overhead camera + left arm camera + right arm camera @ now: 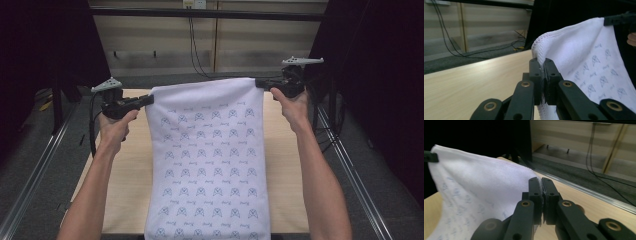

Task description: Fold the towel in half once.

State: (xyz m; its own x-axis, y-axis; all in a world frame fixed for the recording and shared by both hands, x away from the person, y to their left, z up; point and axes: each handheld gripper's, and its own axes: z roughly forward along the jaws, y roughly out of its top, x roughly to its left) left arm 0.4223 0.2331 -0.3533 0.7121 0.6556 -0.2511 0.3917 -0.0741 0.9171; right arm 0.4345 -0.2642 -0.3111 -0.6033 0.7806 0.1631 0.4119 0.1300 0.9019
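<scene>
White terry cloth, printed with rows of small blue motifs: a towel (207, 160) held up by its two far corners above a pale wooden table (290, 185). Its long axis runs from the far edge of the table toward the person's side; the short, hemmed top edge spans left to right between the two grippers. The top edge is lifted clear of the table and sits slightly higher at the right corner than at the left. From there the cloth slopes down toward the near edge of the table, where its lower end passes out of the high view. Printed face is up, toward the person.

Left gripper (148, 99): jaws closed together on the towel's top left corner. In the left gripper view the stitched hem (539, 45) rises from between the pressed jaws of this gripper (543, 65), with no gap visible.

Right gripper (259, 82): jaws likewise clamped on the top right corner. In the right gripper view the cloth edge is pinched between the closed jaws of this gripper (541, 183), and the towel (481, 185) stretches away to the far corner.

Both hands, left hand (116, 126) and right hand (292, 106), grasp the gripper bodies from below, forearms extended along either side of the towel.

Beyond the table: grey floor, a light panelled wall (240, 40) and hanging black cables (195, 47).
</scene>
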